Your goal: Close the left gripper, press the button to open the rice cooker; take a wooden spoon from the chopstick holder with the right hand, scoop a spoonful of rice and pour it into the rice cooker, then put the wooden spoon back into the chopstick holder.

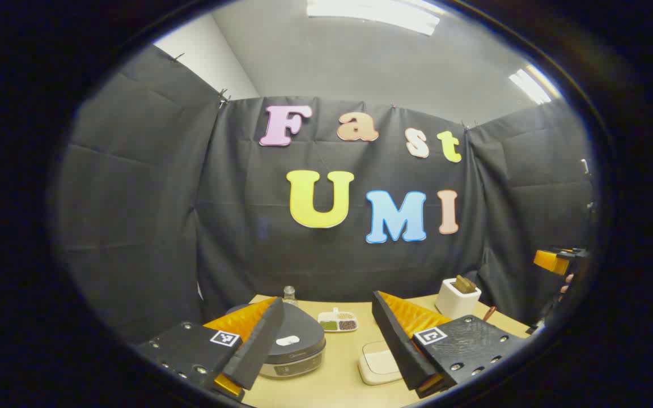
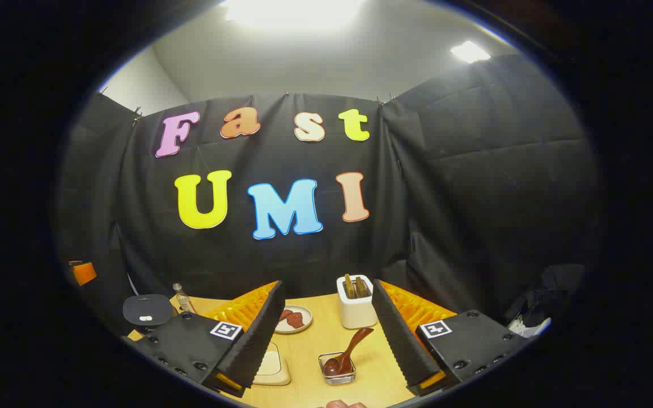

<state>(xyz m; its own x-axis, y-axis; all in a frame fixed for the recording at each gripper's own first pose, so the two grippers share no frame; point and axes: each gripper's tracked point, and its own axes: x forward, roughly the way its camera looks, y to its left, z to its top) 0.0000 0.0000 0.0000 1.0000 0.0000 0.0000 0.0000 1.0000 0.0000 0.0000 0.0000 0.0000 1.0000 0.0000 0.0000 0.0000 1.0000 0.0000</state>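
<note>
Rice cooker (image 1: 295, 345) sits at the left of the wooden table (image 1: 338, 379) in the left gripper view, its dark lid down and a small pale button on top. The left gripper (image 1: 326, 351) hovers above the table with its jaws spread wide, holding nothing; one finger crosses in front of the cooker's left side, and the other stands over a flat cream tray (image 1: 377, 362). Between the two fingers, farther back, lies a small white dish (image 1: 338, 321) of three compartments with green and brown contents, and a little bottle (image 1: 289, 294) stands behind the cooker near the wall. To the right, a white chopstick holder (image 1: 457, 299) stands near the table's far right corner, with bare tabletop around it. At the right edge, the other gripper shows in part, held up well above the table.

In the right gripper view, the cooker shows at the far left, close to the table's left edge. The right gripper (image 2: 326, 345) also hangs wide open and empty above the table. Between its fingers there is a round plate (image 2: 293, 318) with reddish pieces, the chopstick holder behind, and nearer, a small clear box (image 2: 338, 368) in which a wooden spoon (image 2: 346, 352) rests bowl down, handle leaning up to the right. Bare table lies between box and holder.
</note>
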